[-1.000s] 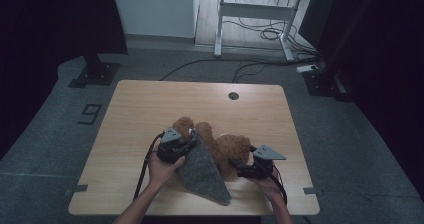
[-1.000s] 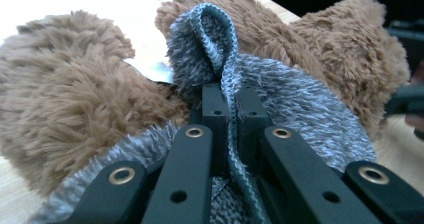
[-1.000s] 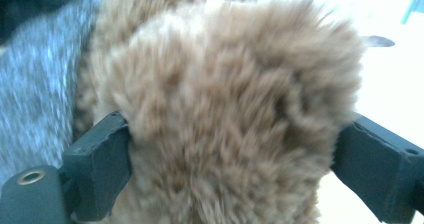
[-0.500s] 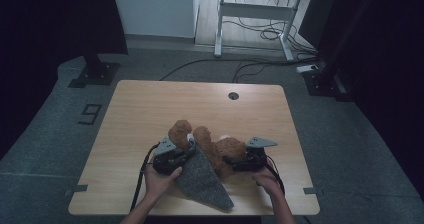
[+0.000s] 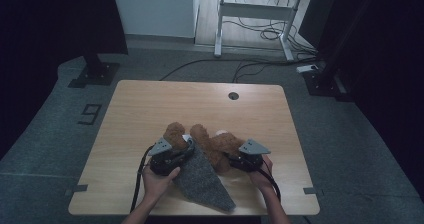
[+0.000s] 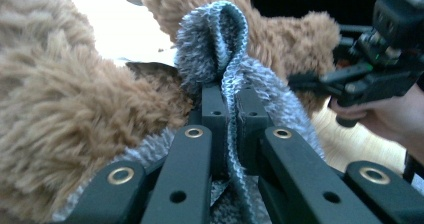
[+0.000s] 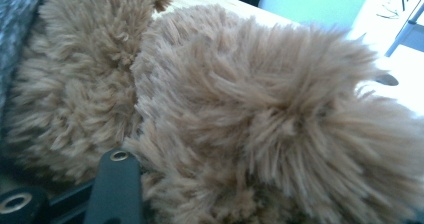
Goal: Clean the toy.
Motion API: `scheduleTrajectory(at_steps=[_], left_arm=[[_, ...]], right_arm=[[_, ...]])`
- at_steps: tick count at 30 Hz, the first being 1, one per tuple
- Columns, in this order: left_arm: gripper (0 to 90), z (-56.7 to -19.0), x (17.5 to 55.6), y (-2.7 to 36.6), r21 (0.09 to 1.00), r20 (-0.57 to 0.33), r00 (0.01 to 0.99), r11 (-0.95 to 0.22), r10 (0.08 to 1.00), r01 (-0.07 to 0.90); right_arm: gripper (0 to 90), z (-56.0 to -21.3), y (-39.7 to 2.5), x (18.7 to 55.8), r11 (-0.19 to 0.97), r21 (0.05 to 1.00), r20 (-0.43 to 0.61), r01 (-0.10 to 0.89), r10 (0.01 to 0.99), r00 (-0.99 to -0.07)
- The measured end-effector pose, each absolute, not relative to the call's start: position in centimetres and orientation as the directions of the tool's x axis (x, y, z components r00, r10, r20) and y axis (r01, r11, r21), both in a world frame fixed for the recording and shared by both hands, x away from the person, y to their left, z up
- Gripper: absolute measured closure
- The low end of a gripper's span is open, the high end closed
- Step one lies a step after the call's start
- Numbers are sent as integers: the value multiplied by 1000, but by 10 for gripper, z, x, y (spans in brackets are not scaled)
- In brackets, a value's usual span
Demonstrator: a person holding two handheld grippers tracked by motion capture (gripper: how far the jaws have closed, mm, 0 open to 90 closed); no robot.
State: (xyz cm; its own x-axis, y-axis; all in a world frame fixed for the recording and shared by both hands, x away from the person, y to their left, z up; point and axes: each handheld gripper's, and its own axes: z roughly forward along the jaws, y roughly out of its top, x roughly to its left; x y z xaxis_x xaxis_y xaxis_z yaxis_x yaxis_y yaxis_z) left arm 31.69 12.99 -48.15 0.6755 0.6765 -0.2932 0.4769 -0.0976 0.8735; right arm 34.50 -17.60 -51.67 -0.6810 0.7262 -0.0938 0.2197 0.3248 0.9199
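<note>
The wooden table [image 5: 150,109] carried everything, with a small round grommet hole [image 5: 233,95] near its far edge. On its near half lay a brown plush toy [image 5: 215,144], sprawled between the two grippers, its fur pressing close against both cameras. A grey knitted cloth [image 5: 202,181] spread from the toy toward the near edge, narrowing to a point near the table's front. The left gripper [image 5: 186,145] sat at the cloth's upper end, just beside the toy; in the left gripper view [image 6: 231,115] its jaws stood together, clamped on a folded edge of the cloth, which looped up above them. The right gripper [image 5: 231,158] lay against the toy's other side, a hand [image 5: 261,176] wrapped around it. In the right gripper view one black jaw showed at the bottom left, buried in brown fur, so whether those jaws were closed on the toy I could not tell
</note>
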Motion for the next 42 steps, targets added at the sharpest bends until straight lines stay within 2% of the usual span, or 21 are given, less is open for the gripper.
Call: scheduleTrajectory(at_steps=[6,11,15,16,18,21,23,28,33,37,42], left_arm=[[850,-437,321,100,902,-241,726,-127,644,412],[849,-409,330,46,914,-168,779,-200,605,352],[846,-422,354,1,865,-93,762,-326,641,380],[846,-431,361,-5,841,-103,755,-348,648,414],[845,-449,370,-9,807,-60,742,-405,668,430],[847,-459,373,5,815,-72,726,-379,683,438],[850,-458,371,17,812,-49,716,-389,696,434],[853,-454,368,53,826,-86,706,-346,703,445],[851,-443,365,89,856,-79,663,-291,745,429],[850,-454,374,122,827,-87,601,-279,795,489],[850,-471,378,151,813,-162,573,-221,803,539]], right_arm=[[429,-524,-183,341,268,932,-36,245,739,-673],[427,-525,-181,339,253,936,-28,245,747,-664],[424,-527,-182,334,261,939,-47,224,742,-669],[425,-527,-182,333,262,939,-51,220,743,-667],[424,-529,-183,332,255,942,-48,219,748,-662],[422,-532,-185,333,254,939,-40,233,753,-657],[422,-532,-185,334,250,939,-36,236,754,-656],[422,-532,-184,332,244,943,-39,227,756,-653],[422,-532,-184,331,242,944,-39,222,754,-656],[422,-534,-185,333,232,945,-26,230,756,-654],[422,-533,-185,333,237,945,-34,224,754,-656]])
